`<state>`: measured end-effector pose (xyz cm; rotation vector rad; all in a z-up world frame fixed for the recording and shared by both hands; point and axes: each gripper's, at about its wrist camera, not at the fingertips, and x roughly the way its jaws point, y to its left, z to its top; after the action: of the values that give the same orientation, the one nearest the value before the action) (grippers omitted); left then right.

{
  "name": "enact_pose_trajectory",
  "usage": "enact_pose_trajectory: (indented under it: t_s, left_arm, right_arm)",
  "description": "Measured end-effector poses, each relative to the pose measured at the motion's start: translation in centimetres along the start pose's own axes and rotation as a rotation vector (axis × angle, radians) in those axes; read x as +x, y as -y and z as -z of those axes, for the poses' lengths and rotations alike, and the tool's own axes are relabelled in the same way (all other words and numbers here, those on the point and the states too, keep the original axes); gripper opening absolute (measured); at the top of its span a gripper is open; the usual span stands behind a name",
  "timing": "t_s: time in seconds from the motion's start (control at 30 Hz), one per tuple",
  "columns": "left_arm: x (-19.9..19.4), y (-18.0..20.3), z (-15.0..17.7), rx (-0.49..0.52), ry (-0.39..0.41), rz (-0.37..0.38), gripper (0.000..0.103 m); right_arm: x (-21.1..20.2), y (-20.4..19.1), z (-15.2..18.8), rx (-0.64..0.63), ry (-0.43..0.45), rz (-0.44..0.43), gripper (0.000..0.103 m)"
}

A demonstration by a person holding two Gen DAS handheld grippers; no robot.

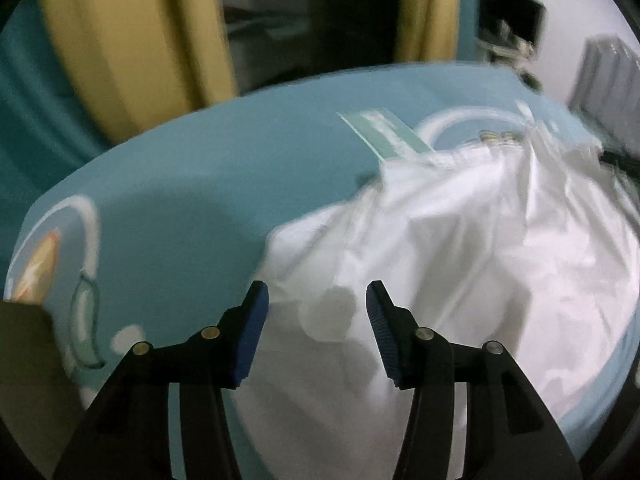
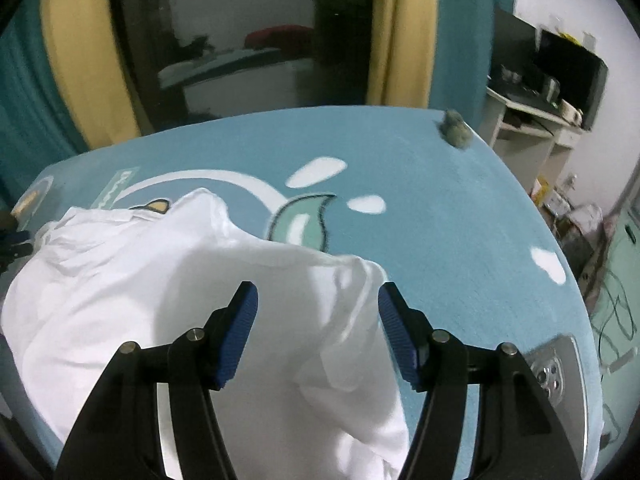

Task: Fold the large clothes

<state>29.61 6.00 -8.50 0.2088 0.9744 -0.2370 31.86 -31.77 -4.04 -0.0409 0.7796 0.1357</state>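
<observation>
- A white garment lies rumpled in a loose heap on a teal bedspread, with nothing boxed or binned around it; the cloth looks thin and soft, creased into broad folds.
- From the left wrist view the same white garment spreads toward the right side of the bed, its surface blurred but clearly wrinkled.
- The bedspread has a short, matte pile, printed with white rings, pale droplets and a green leaf shape.
- The left gripper hangs over the near edge of the cloth, jaws spread wide and holding nothing; the finger pads are ribbed blue rubber on black arms.
- The right gripper hovers above the garment likewise, jaws parted and bare.
- A phone with a silvery back lies flat on the bedspread, just beside the right finger.
- A small grey fuzzy lump sits at the far corner of the bed.
- Yellow curtains hang behind.
</observation>
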Motion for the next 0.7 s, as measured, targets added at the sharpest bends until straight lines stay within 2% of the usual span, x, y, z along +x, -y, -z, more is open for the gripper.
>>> enact_pose_trajectory:
  t_s: [0.07, 0.17, 0.3, 0.5, 0.57, 0.63, 0.7]
  left_arm:
    - [1.4, 0.5, 0.0, 0.024, -0.053, -0.029, 0.055]
    - [1.5, -0.1, -0.5, 0.015, -0.038, -0.043, 0.056]
    - [2.5, -2.0, -1.4, -0.026, -0.016, -0.174, 0.056]
    - [2.9, -6.0, -3.1, -0.137, 0.007, -0.288, 0.056]
    - [2.1, -6.5, -4.0, -0.18, 0.03, -0.296, 0.056]
    - [0.8, -5.4, -5.1, -0.169, 0.081, -0.281, 0.056]
    - [-0.5, -3.2, -5.9, -0.118, 0.122, -0.184, 0.056]
  right_arm:
    - [0.3, -0.7, -0.2, -0.018, -0.008, -0.01, 0.063]
    - [0.6, -1.4, -0.3, -0.05, -0.027, -0.024, 0.063]
    - [1.8, -2.3, -0.2, -0.078, -0.07, -0.056, 0.063]
    - [4.8, -2.1, -1.0, -0.109, -0.127, -0.001, 0.063]
    - [5.5, -1.4, -1.6, -0.095, -0.135, 0.028, 0.063]
    - [5.8, -0.7, -2.5, -0.054, -0.129, 0.047, 0.063]
    - [5.2, -1.0, -3.5, -0.055, -0.092, 0.096, 0.063]
